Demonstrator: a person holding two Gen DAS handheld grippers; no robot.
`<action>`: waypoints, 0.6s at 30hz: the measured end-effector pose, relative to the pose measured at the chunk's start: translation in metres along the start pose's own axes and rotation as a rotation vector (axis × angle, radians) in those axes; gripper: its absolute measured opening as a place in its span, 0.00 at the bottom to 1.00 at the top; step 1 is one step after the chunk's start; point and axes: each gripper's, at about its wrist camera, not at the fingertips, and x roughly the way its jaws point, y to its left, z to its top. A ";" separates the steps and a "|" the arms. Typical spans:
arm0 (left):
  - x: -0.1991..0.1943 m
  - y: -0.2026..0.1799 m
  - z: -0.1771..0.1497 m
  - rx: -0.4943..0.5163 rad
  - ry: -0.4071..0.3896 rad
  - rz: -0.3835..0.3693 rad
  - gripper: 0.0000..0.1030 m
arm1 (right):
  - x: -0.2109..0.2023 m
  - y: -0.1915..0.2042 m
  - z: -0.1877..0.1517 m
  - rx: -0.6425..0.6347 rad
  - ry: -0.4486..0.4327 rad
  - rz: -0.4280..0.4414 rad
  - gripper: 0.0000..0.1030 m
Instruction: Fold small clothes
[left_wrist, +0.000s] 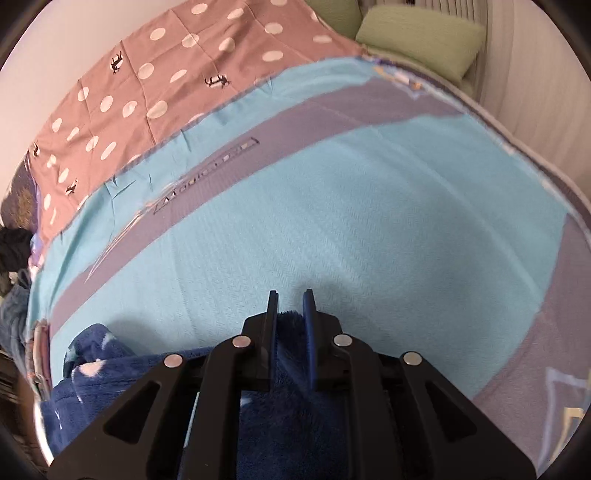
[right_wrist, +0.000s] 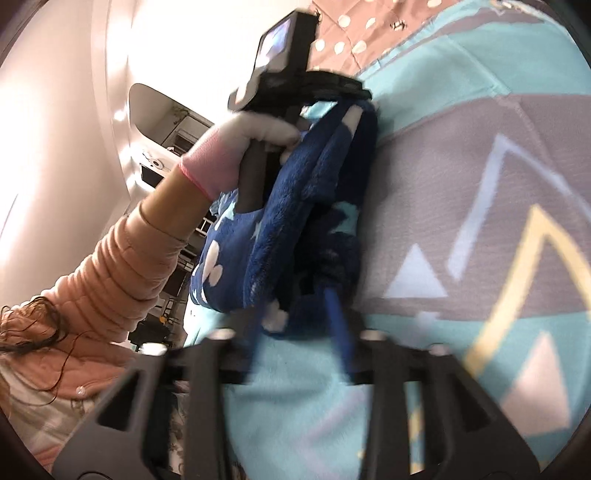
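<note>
A dark blue fleece garment (left_wrist: 291, 369) with pale shapes hangs bunched over the light blue and grey bedspread (left_wrist: 332, 206). My left gripper (left_wrist: 291, 299) is shut on its upper edge, the fleece pinched between the narrow fingers. In the right wrist view the same garment (right_wrist: 295, 221) dangles from the left gripper (right_wrist: 295, 85), held by a gloved hand. My right gripper (right_wrist: 299, 306) has its fingers spread wide around the garment's lower end, not clamped on it.
A brown polka-dot sheet (left_wrist: 155, 85) lies beyond the bedspread. Green pillows (left_wrist: 417, 37) sit at the far corner. Dark clothes (left_wrist: 14, 251) pile at the left edge. The person's pink-sleeved arm (right_wrist: 140, 258) reaches in from the left.
</note>
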 end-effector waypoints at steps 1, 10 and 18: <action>-0.010 0.004 0.000 -0.006 -0.019 -0.016 0.13 | -0.006 0.003 0.000 -0.017 -0.010 0.014 0.59; -0.093 0.006 -0.055 0.105 -0.123 -0.198 0.33 | 0.024 0.032 0.003 -0.143 0.078 -0.086 0.50; -0.056 -0.025 -0.111 0.269 -0.107 -0.239 0.39 | 0.017 -0.027 0.003 0.197 0.110 -0.103 0.07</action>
